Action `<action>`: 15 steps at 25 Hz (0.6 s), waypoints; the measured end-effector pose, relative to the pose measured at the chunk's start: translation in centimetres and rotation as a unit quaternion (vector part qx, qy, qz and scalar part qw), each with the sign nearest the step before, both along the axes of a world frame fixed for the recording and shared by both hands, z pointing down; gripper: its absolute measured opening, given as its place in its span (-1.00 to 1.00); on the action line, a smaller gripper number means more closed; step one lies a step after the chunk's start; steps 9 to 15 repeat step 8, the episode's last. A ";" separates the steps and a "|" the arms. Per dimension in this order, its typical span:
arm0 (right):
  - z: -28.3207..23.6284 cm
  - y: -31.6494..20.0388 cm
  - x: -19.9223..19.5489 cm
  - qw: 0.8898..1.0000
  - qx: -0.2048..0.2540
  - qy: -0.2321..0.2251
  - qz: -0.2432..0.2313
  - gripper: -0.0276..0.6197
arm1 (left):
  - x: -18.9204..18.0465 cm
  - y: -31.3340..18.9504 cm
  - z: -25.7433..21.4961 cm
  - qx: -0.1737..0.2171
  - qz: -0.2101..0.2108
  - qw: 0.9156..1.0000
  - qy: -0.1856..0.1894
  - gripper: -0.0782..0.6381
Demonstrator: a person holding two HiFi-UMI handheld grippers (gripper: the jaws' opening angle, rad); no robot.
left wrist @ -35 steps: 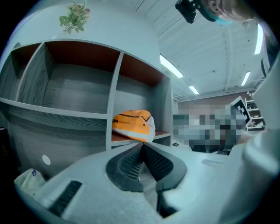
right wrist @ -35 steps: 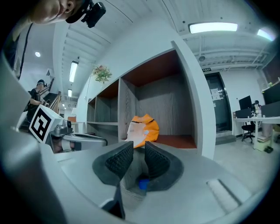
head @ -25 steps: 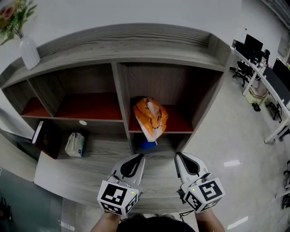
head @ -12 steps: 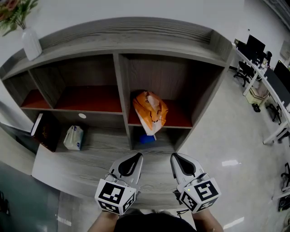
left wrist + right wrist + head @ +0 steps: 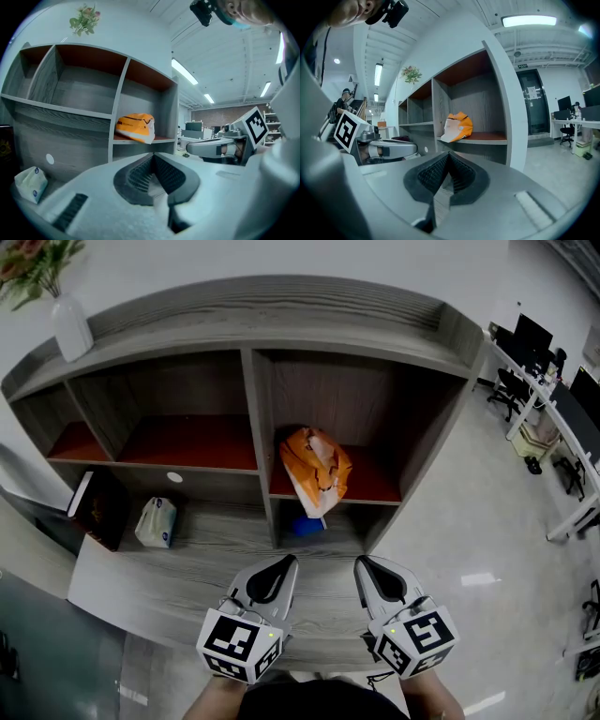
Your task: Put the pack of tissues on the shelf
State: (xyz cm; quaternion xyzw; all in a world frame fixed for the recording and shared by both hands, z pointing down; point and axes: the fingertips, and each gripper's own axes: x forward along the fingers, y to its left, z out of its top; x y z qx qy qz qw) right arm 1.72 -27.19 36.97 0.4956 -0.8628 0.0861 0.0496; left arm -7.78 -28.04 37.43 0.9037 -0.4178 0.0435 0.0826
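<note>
Largest hazard: knocking a divider or board of the tall grey wooden shelf unit with red-brown compartment floors (image 5: 258,418) while carrying a load in, through too wide or too high a swing.

Next: arriving with fingers pressed together. Closed on nothing, both the left gripper (image 5: 286,562) and the right gripper (image 5: 364,562), held side by side low over the near edge of the grey wooden table (image 5: 187,582), well apart from the target. Must be spread first; otherwise likely just to shove the thing along.

Smallest: pinching only a corner of the soft white pack of tissues with blue print (image 5: 156,523), lying on the left part of the table below the left compartments, not yet on any shelf. Probably limp and squashy, so apt to sag or slip from a shallow grip.

Around, big to small:
- An orange-and-white crumpled bag (image 5: 317,471), filling the front of the lower right compartment and overhanging its edge, so poor room there.
- A dark flat book-like thing (image 5: 97,510), leaning just left of the tissues, easily toppled by a careless reach.
- A white vase with flowers (image 5: 73,329), on top at the far left, off the path.
- A small blue thing (image 5: 306,526) under the bag, too hidden to name.
- A small white disc (image 5: 174,477) on the board edge above the tissues.

Nothing lying between grippers and pack. Left compartments bare, so likely the better targets.
</note>
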 end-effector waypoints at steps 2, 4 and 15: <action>0.1 0.0 -0.1 1.000 -0.002 0.001 -0.002 -0.91 | 0.0 0.1 0.0 -0.001 0.000 1.000 0.000 -0.81; 0.2 0.0 -0.2 1.000 -0.004 0.000 -0.004 -0.91 | -0.1 0.2 0.0 -0.001 -0.001 1.000 0.000 -0.81; 0.2 -0.1 -0.5 1.000 -0.004 -0.001 -0.007 -0.91 | -0.4 0.3 -0.1 -0.001 -0.005 1.000 0.000 -0.81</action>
